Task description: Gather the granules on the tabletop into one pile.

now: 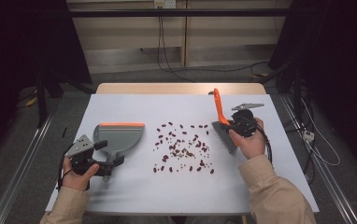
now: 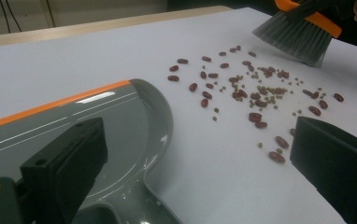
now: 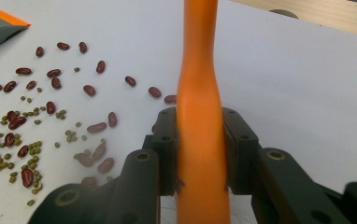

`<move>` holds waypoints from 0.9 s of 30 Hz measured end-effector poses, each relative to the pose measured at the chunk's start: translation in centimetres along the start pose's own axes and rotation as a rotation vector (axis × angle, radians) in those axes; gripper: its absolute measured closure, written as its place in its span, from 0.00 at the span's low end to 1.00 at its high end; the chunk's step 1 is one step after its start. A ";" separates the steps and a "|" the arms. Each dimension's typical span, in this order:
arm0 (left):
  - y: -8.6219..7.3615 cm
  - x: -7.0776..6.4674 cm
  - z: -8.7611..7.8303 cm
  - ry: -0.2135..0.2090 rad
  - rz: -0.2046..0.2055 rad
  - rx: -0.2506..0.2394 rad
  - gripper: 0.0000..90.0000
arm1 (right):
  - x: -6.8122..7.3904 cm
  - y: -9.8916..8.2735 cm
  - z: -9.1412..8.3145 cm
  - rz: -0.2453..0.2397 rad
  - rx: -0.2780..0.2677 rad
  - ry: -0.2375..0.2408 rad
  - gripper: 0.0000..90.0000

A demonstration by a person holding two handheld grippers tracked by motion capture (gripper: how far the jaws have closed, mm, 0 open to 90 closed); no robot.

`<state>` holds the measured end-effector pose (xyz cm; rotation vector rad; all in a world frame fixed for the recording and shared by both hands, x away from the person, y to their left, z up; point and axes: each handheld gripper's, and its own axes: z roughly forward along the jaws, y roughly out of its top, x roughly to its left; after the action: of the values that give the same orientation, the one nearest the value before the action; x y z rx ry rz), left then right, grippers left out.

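Lab: dark curtains (image 1: 22, 42), metal rails (image 1: 20, 158), loose cables (image 1: 167, 56).

A white-topped table (image 1: 134, 198) with a wooden far edge stands on grey floor (image 1: 176, 74). Beige wall panels (image 1: 130, 32) lie beyond; cables (image 1: 160, 42) hang down; dark curtains (image 1: 345, 56) flank both sides.

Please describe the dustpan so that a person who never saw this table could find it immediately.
Look at the white table, then at its left side, left of the scattered beans. The dustpan lies flat there, its handle by the left gripper. It is grey with an orange edge, while the brush stands far right.
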<state>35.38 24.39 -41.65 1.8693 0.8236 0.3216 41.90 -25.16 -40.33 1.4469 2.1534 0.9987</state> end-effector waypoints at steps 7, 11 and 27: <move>0.0 -0.3 0.2 -0.008 0.007 0.004 0.04 | 0.0 -0.2 0.7 -0.003 0.006 0.006 0.78; -0.1 -0.3 0.1 -0.009 0.002 0.002 0.04 | 0.1 -0.4 1.2 -0.028 0.029 0.000 0.77; -0.1 -0.2 0.3 -0.008 -0.004 0.003 0.04 | -0.3 -1.2 0.2 -0.039 0.039 0.000 0.70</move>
<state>35.37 24.05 -41.91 1.8701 0.8225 0.3106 41.36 -25.68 -41.35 1.4168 2.2040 0.9487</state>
